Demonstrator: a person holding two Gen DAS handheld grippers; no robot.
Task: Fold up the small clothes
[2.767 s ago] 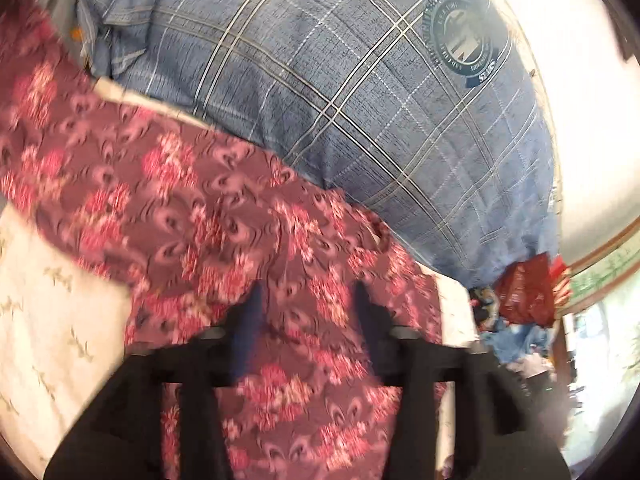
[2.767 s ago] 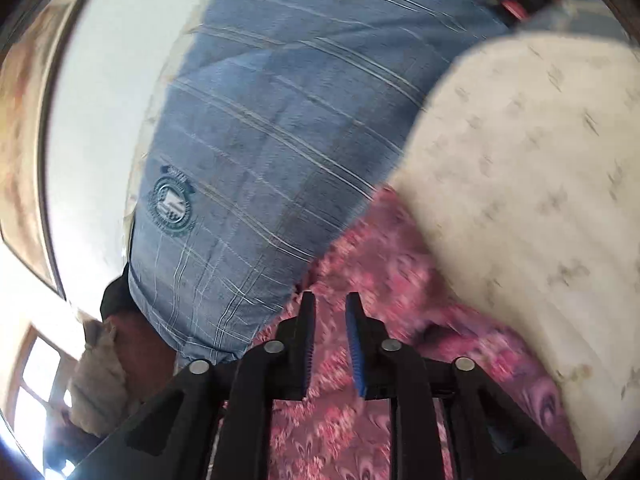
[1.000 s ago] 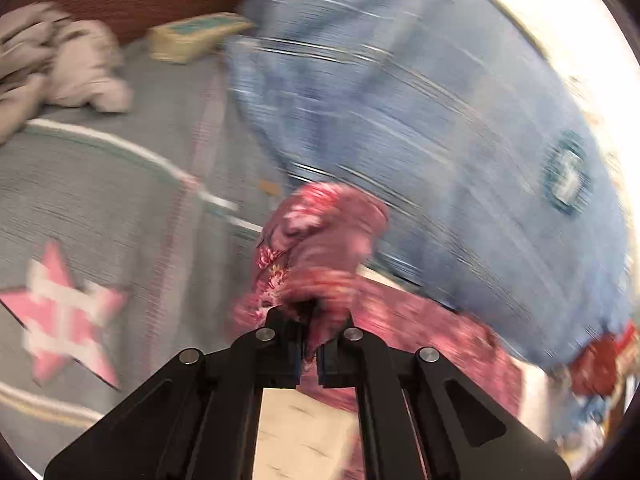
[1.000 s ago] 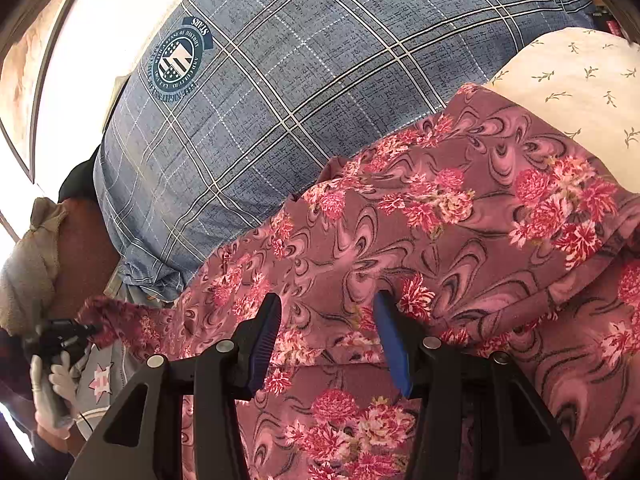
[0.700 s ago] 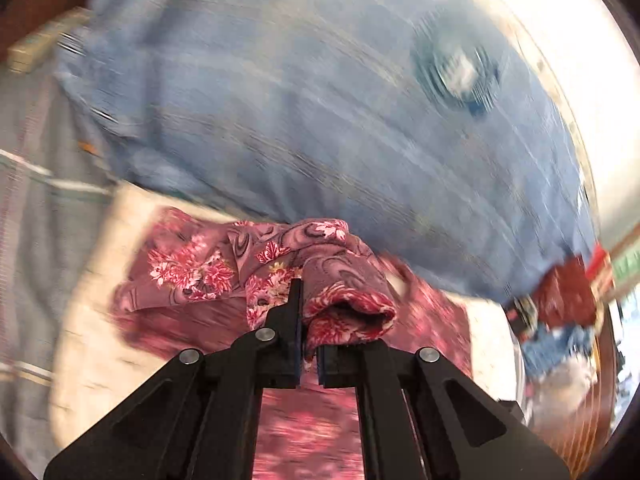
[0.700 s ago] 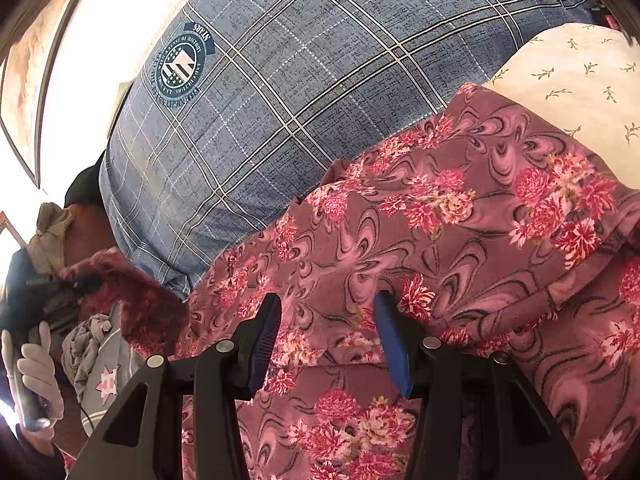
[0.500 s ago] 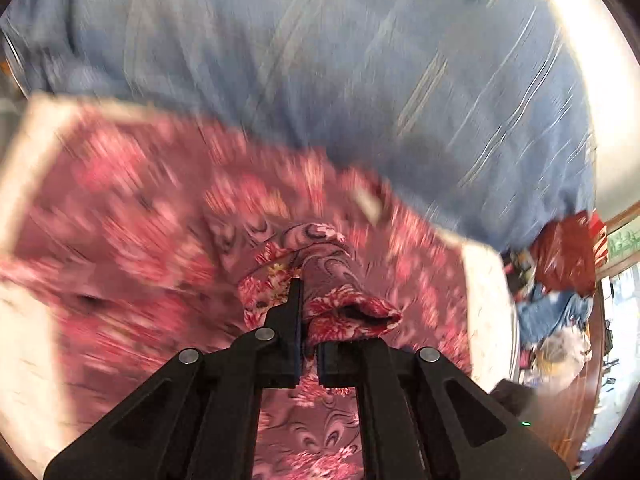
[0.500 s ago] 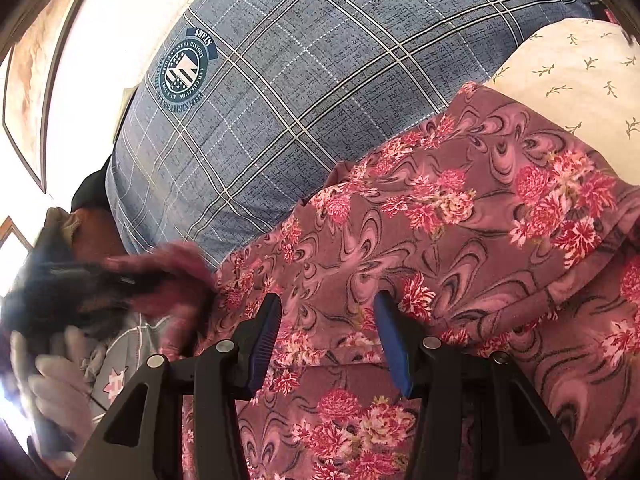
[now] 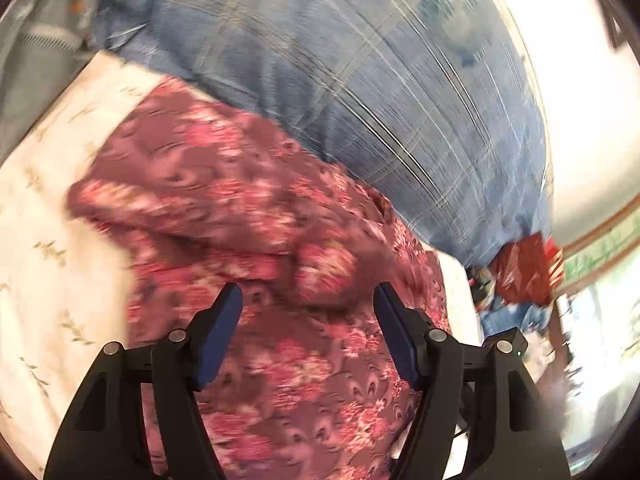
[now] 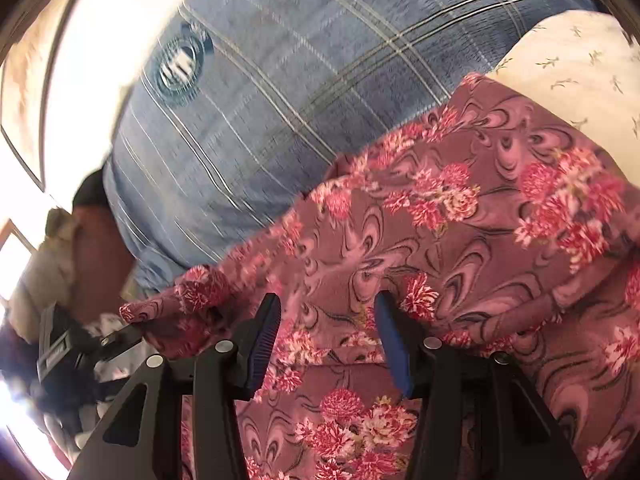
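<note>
Left gripper [image 9: 307,304] opening and right gripper [image 10: 326,314] parted, both empty above soft, rumpled floral garment [image 9: 248,200].

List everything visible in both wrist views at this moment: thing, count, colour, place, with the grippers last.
floral garment: one, maroon with pink flowers, spread on the cream cloth, partly folded over itself.
cream cloth: one, cream with small sprigs, under the garment.
plaid pillow: one, blue with a round emblem, behind the garment.
red bag: one, red, beyond the pillow; blurred.
left gripper: one, black with blue pads, jaws opening, above the garment, nothing gripped.
right gripper: one, black with blue pads, jaws opening, over the garment.
</note>
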